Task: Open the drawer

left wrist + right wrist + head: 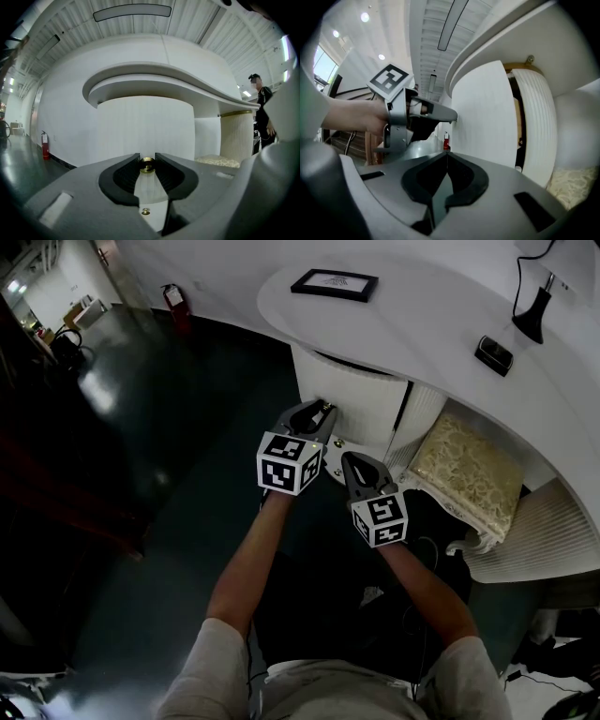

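Clamping the brass knob [147, 165], the left gripper [147, 159] hides all but its face

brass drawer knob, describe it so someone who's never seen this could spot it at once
Find the curved white counter; beneath its overhang stands a rounded white cabinet front. On it sits the brass knob, clamped in the left gripper. It is the only round gold thing; the other gold is a band topping the ribbed column.

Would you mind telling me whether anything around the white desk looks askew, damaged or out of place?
Nothing stands out. The picture frame lies flat on the desk top, the gold stool sits partly under it, and the left gripper is closed squarely on the brass knob.
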A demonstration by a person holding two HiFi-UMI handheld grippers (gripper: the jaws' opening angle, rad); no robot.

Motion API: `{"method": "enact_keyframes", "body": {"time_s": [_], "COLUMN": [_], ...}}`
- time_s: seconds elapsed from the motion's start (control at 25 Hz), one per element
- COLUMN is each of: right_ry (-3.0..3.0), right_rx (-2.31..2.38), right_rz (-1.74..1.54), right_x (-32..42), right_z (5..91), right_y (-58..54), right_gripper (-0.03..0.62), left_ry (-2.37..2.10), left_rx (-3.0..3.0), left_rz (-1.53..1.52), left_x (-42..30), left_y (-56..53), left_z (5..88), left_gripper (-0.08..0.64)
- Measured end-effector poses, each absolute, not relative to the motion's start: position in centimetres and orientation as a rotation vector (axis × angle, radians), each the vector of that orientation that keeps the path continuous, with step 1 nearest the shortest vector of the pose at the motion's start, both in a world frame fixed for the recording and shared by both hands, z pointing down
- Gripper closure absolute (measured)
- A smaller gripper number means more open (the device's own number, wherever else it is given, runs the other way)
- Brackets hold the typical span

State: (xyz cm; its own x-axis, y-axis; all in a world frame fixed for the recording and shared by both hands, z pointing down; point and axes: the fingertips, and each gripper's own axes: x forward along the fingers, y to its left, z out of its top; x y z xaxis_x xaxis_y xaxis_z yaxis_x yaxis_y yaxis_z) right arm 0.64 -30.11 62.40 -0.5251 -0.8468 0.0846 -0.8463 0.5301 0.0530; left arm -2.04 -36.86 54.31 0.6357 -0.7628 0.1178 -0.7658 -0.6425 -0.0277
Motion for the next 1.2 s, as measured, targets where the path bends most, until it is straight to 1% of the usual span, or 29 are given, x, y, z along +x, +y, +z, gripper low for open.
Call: {"method": "enact_keyframes", "body": {"time_s": [0.52,0.76,0.88,1.04,1.2], "right_ry": [-2.621,-2.64,-2.667,-2.73,-2.756], "right_rx": [1.535,1.52,1.45,1.313,1.229], "right_rz": [-0.052,-0.052,-0.006,-0.049,0.067], "right_x": [2.8,2.7,1.5,-1.3,-3.1], "right_z": [61.8,62.2,63.1,63.6,65.5], "right_y": [-29.1,-28.8,-28.2,-26.7,-26.3], "right_gripper": [0.577,0.577,0.577,0.577,0.577], "left_ry": [-1.307,-1.318,-1.314,-1.308,-1.29], "left_rx": [2.822,2.813,2.817,2.82,2.822], "left_rz": [0.197,0.187,0.189,0.184,0.115], "left_x": [-3.1,-3.2,-3.4,-3.6,-3.6], "left_y": [-35.6,-35.5,-35.1,-34.9,-35.0], "left_z": [54.3,54.4,54.5,54.5,54.4], "left_gripper": [0.454,0.454,0.454,0.454,0.454]}}
